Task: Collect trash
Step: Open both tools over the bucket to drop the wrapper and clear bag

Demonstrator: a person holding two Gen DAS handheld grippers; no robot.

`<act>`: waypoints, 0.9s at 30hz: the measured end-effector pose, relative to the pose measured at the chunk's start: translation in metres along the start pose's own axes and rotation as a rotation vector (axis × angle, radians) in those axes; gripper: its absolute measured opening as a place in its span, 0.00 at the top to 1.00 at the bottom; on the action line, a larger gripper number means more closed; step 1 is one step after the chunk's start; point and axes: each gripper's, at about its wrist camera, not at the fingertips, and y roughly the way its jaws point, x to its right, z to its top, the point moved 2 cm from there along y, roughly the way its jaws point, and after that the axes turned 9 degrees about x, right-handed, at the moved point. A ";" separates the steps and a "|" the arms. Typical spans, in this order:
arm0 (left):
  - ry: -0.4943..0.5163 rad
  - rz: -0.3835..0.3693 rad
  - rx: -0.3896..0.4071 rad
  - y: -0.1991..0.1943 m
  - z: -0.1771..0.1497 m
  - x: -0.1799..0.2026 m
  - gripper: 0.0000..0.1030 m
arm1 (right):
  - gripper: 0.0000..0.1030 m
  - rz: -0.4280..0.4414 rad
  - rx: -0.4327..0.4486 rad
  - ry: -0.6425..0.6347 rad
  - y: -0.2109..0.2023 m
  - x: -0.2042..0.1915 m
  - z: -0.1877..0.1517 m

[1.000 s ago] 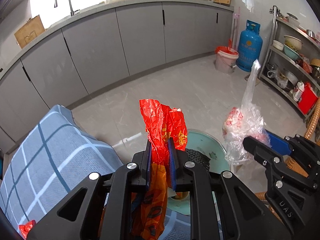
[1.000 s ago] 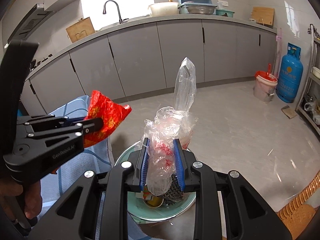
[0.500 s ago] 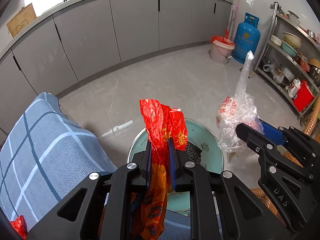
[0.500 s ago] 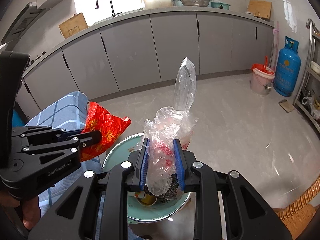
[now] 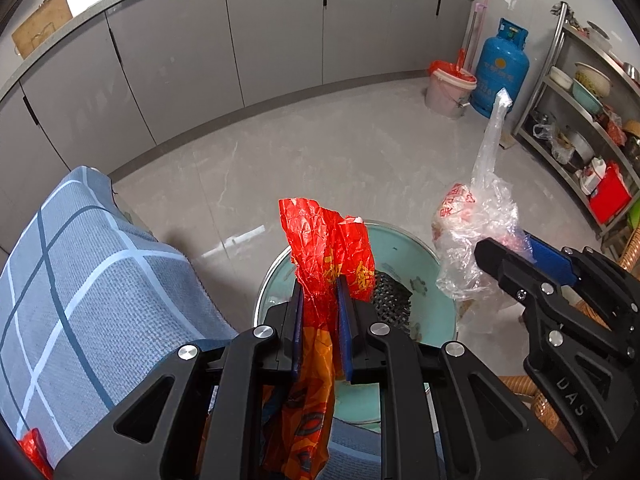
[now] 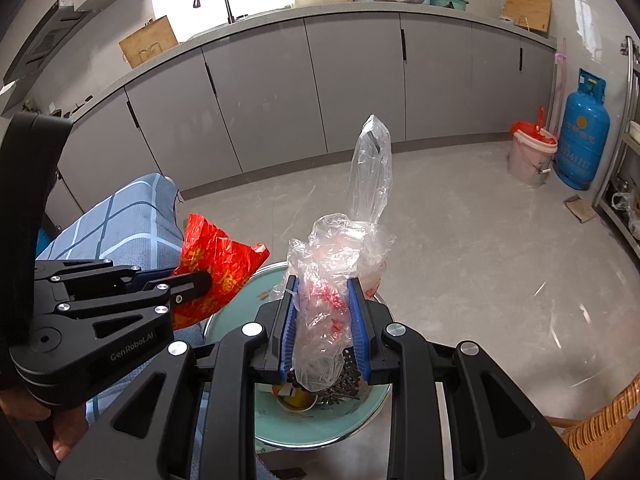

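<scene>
My left gripper (image 5: 320, 300) is shut on a crumpled red plastic bag (image 5: 326, 248), which also shows in the right wrist view (image 6: 216, 264). My right gripper (image 6: 322, 312) is shut on a crumpled clear plastic bag (image 6: 340, 264) with red print, which also shows in the left wrist view (image 5: 476, 232). Both grippers hang above a round teal bin (image 5: 412, 248), seen in the right wrist view too (image 6: 348, 424). The bin holds a dark mesh piece (image 5: 390, 300) and some scraps.
A blue checked cloth (image 5: 88, 280) covers a surface to the left. Grey cabinets (image 6: 352, 84) line the back. A bucket with a red liner (image 6: 530, 152) and a blue gas cylinder (image 6: 582, 132) stand at far right. A metal shelf (image 5: 584, 120) and a wicker chair (image 6: 596, 420) are on the right.
Both grippers have tilted down and moved over the teal bin, which now shows more fully. Both bags stay clamped.
</scene>
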 end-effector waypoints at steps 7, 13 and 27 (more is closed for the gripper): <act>-0.007 0.002 -0.008 0.005 0.000 -0.003 0.84 | 0.75 0.015 -0.013 -0.009 0.005 -0.002 -0.004; -0.012 0.003 -0.011 0.007 -0.002 -0.005 0.84 | 0.74 0.021 -0.020 -0.011 0.006 0.000 -0.006; -0.040 0.046 0.021 -0.005 -0.007 -0.015 0.21 | 0.28 0.040 0.017 0.040 -0.015 0.010 -0.010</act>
